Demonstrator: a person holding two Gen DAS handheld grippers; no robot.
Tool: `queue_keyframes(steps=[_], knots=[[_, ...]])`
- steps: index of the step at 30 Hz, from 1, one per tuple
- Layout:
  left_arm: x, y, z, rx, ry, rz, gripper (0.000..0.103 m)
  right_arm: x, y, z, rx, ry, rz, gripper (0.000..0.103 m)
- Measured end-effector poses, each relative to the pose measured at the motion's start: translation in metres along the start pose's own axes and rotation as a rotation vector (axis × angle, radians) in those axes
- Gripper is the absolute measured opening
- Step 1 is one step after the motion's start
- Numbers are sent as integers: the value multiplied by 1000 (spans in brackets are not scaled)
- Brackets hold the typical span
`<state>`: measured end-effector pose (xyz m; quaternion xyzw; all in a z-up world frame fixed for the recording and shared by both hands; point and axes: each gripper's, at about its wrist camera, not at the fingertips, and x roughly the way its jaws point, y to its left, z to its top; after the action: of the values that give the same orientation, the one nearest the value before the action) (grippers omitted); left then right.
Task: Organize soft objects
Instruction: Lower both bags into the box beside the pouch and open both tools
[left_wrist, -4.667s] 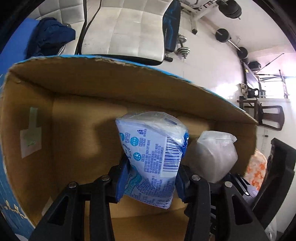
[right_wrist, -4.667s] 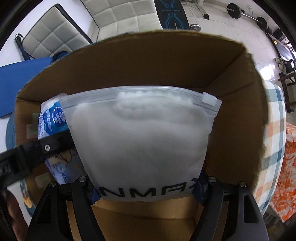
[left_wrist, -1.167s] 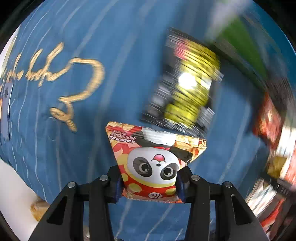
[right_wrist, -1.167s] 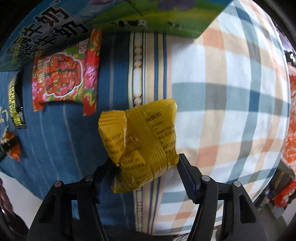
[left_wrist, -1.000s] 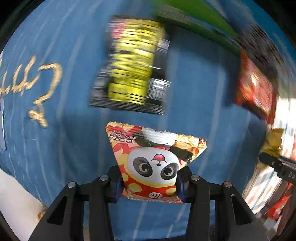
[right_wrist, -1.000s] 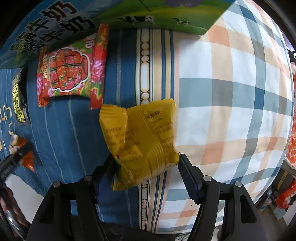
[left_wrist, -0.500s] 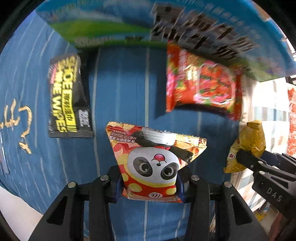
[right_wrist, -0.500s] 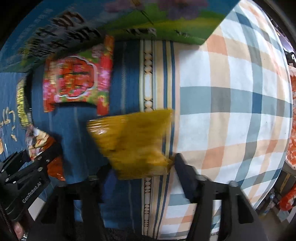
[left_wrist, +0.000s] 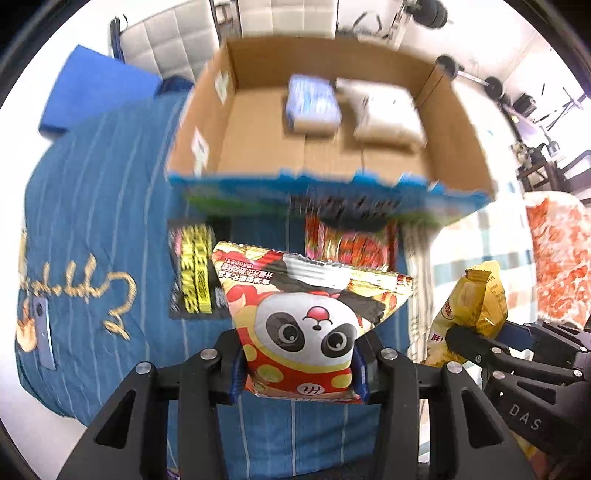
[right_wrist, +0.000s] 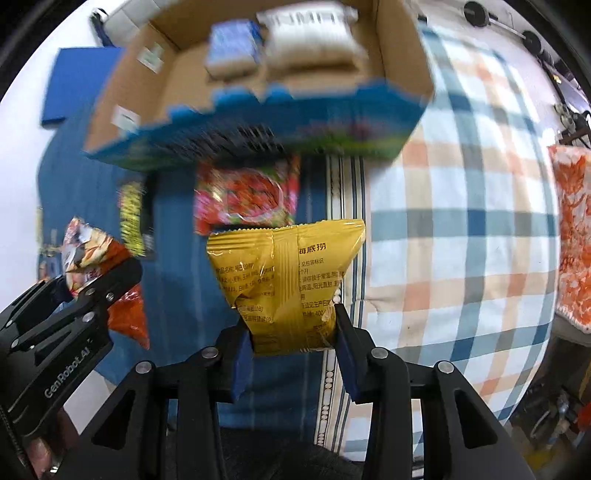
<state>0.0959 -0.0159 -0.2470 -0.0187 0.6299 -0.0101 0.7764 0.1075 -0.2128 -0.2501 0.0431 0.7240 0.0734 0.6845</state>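
My left gripper (left_wrist: 297, 373) is shut on a red and yellow panda snack packet (left_wrist: 306, 328), held above the blue bedcover. My right gripper (right_wrist: 293, 354) is shut on a yellow snack packet (right_wrist: 286, 280); it also shows in the left wrist view (left_wrist: 469, 314). Ahead stands an open cardboard box (left_wrist: 458, 144) with a blue tissue pack (left_wrist: 312, 103) and a white zip bag (left_wrist: 388, 114) inside. The box (right_wrist: 402, 48) shows in the right wrist view too. A red snack packet (right_wrist: 247, 195) and a black and yellow wipes pack (left_wrist: 192, 273) lie in front of the box.
The bed has a blue striped cover (left_wrist: 92, 206) on the left and a checked cover (right_wrist: 461, 206) on the right. An orange patterned cloth (left_wrist: 557, 262) lies at the far right. White padded chairs (left_wrist: 166, 40) and gym weights (left_wrist: 447, 64) stand beyond the box.
Both grippers have tilted up and drawn back with their packets, so the open box with the tissue pack and zip bag has come into view. Earlier each gripper held those two items in the box.
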Motion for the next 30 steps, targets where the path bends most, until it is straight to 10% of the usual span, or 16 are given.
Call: queue_keyframes(steps=[19,30], knots=[[-69,6,125,6,-200,-24,41,-85,41,71,-50,-230,94,42],[2,34,227,-20,-55,-8,41,-44,30,173,-6,-169,14,42]])
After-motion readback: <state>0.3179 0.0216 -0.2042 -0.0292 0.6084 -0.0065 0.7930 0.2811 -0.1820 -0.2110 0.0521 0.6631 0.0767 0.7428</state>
